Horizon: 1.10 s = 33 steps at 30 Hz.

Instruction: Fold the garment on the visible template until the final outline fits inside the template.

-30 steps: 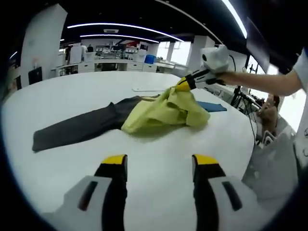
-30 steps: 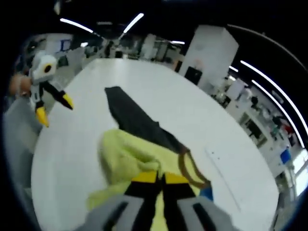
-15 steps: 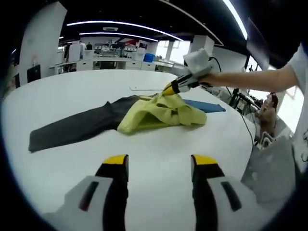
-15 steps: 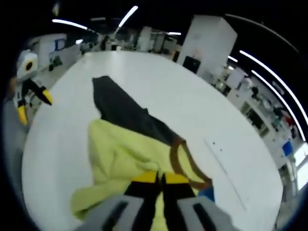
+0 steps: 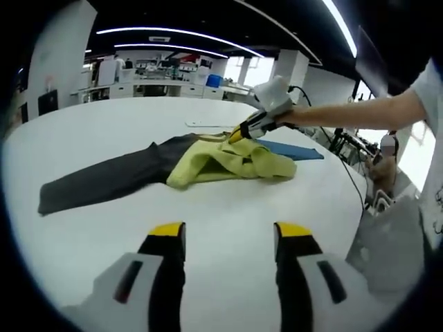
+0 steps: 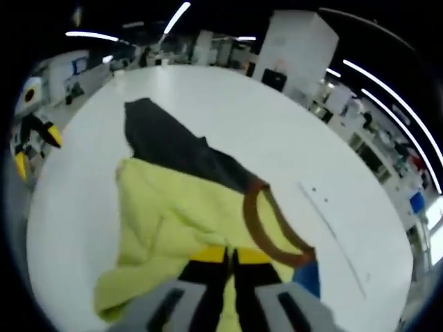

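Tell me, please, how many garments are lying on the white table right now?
2: a yellow-green shirt with brown collar held in the right gripper, and a dark grey garment stretched out beside it, partly beneath.

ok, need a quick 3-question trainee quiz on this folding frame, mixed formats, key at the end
1. True or false: the left gripper is clamped on the yellow garment.
2. Multiple choice: what colour is the trim on the yellow garment's neckline? A) white B) brown C) red
3. Short answer: which item lies partly under the yellow garment and stretches away across the white table?

Key:
1. False. Its jaws stand apart over bare table, short of the cloth; the right gripper is the one shut on the yellow garment.
2. B.
3. The dark garment. A blue template also shows past the yellow garment's far edge.
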{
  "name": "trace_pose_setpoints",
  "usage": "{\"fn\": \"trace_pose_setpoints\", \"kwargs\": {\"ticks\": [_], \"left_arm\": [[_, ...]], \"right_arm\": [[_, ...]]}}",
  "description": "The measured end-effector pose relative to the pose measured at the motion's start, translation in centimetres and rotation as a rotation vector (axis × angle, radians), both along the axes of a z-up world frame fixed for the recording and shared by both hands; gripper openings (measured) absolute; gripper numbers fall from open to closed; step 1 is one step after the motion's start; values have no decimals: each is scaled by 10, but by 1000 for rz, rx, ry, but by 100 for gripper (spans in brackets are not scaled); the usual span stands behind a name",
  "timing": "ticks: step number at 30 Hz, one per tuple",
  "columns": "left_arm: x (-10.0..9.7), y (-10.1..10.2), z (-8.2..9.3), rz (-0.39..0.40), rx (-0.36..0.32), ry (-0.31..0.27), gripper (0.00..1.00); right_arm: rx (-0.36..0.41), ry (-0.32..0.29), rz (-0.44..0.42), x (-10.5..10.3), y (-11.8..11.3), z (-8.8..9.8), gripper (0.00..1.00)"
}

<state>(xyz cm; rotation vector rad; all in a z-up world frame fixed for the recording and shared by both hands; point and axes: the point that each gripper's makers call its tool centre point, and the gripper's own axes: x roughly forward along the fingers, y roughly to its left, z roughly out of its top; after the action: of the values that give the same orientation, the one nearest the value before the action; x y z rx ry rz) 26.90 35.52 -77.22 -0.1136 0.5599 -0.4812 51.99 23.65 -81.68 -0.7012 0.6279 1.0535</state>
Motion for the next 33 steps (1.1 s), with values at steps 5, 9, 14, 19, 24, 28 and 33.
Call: {"fn": "trace_pose_setpoints", "kwargs": {"ticks": [5, 9, 14, 19, 24, 28, 33], "left_arm": [[-1, -1, 0, -2, -2, 0, 48], [-1, -1, 0, -3, -2, 0, 48], [-2, -2, 0, -7, -2, 0, 48], [-3, -2, -1, -12, -1, 1, 48], [-3, -4, -1, -19, 0, -3, 48], [-3, -5, 0, -22, 4, -8, 48], [-2, -5, 1, -21, 4, -14, 48]], "right_arm": [[38, 11, -48, 4, -1, 5, 6], [111, -3, -84, 7, 0, 21, 16], [190, 12, -114, -5, -7, 36, 33], [233, 0, -110, -29, -19, 47, 46], [245, -16, -123, -37, -35, 52, 51], [273, -27, -138, -48, -46, 58, 49], [271, -66, -108, -76, -53, 68, 42]]}}
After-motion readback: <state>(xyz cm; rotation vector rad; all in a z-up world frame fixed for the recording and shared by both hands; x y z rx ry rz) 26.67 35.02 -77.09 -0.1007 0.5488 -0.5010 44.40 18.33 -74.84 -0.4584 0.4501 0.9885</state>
